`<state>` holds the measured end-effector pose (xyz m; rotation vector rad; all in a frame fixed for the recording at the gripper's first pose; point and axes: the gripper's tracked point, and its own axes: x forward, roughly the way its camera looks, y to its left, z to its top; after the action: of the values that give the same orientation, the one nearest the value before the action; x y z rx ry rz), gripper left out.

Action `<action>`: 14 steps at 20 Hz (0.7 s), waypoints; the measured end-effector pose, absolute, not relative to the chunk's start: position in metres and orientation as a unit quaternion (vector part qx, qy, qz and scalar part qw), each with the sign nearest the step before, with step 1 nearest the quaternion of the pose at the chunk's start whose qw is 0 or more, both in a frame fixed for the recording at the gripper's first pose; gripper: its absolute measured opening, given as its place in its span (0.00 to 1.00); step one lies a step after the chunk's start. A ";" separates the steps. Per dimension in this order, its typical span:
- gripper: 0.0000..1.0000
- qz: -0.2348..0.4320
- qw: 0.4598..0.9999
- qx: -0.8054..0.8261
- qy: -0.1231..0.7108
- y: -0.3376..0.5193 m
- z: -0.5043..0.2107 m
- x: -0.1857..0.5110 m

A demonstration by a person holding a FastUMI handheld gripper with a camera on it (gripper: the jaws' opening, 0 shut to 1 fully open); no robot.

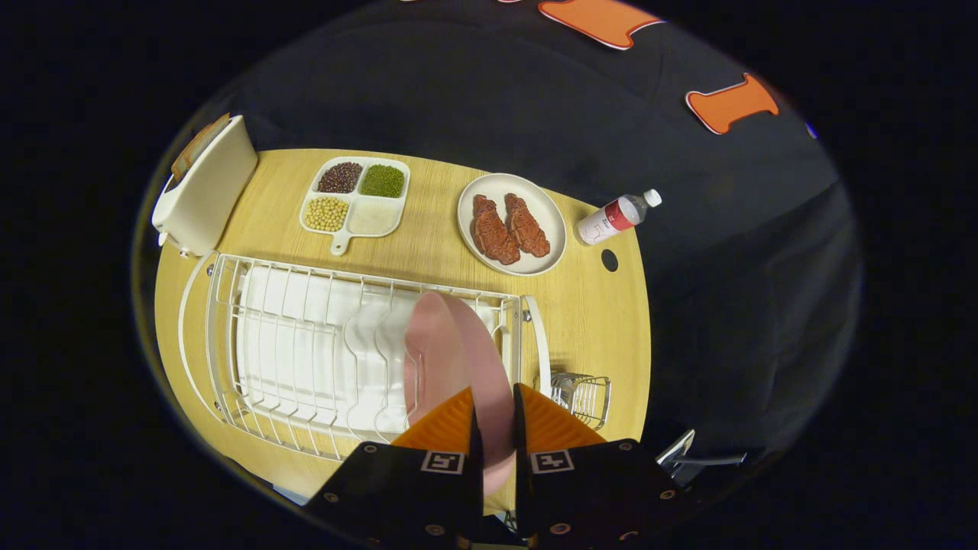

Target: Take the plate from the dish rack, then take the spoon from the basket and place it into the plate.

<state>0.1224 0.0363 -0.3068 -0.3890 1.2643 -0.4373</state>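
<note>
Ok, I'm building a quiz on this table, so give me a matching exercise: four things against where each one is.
1. round pink plate
2. cream toaster
3. clear plastic bottle
4. white four-part tray

a. beside the steak plate
b. between the toaster and the steak plate
c. upright in the white wire dish rack, gripped by the claw
d. behind the rack's far corner

1-c, 2-d, 3-a, 4-b

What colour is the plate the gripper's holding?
Pink; the plate shows best in the gripper view, between the orange fingers.

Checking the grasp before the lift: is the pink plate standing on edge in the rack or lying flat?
On edge: the pink plate stands upright in the dish rack, its rim between the gripper fingers, which press both faces.
</note>
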 end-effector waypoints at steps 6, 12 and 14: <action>0.17 -0.213 0.761 -0.201 0.579 0.031 -0.298 0.114; 0.17 -0.219 0.763 -0.208 0.572 0.025 -0.288 0.111; 0.16 -0.220 0.763 -0.204 0.573 0.024 -0.288 0.110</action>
<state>0.1100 0.0243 -0.2876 -0.4438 1.2462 -0.4782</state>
